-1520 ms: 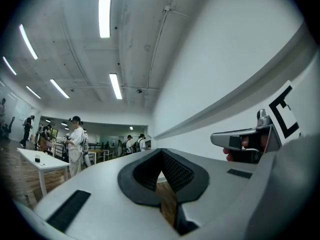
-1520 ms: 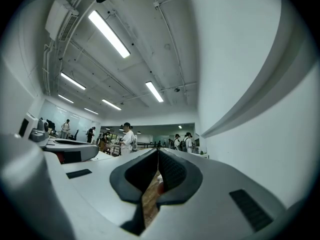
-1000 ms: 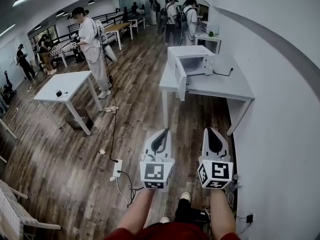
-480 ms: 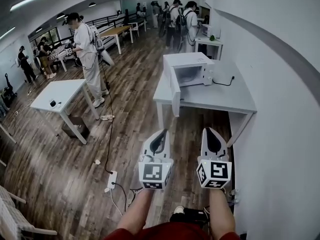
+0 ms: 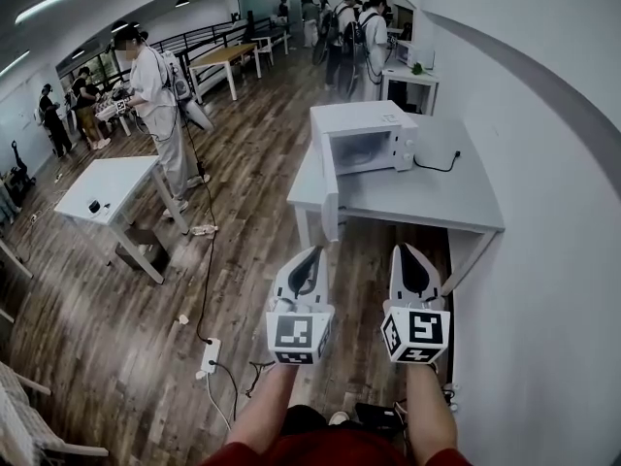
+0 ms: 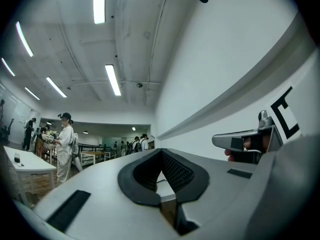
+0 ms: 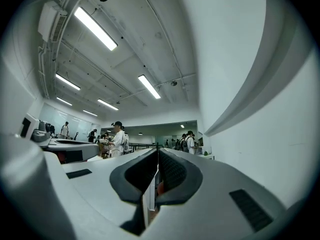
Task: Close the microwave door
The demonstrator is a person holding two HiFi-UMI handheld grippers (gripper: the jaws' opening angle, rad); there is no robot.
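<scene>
We are not yet at the open door (image 5: 331, 194) by the desk's (image 5: 427, 200) left edge; left gripper (image 5: 314, 253) and right gripper (image 5: 403, 249) are closed, empty.

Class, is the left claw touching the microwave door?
Apart. The head view shows floor between the left claw and the open microwave door.

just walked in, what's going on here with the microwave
A person holds the left gripper and the right gripper, both shut and empty, pointed toward a microwave on a grey table ahead. The microwave's door stands open, and neither gripper has reached it yet.
</scene>
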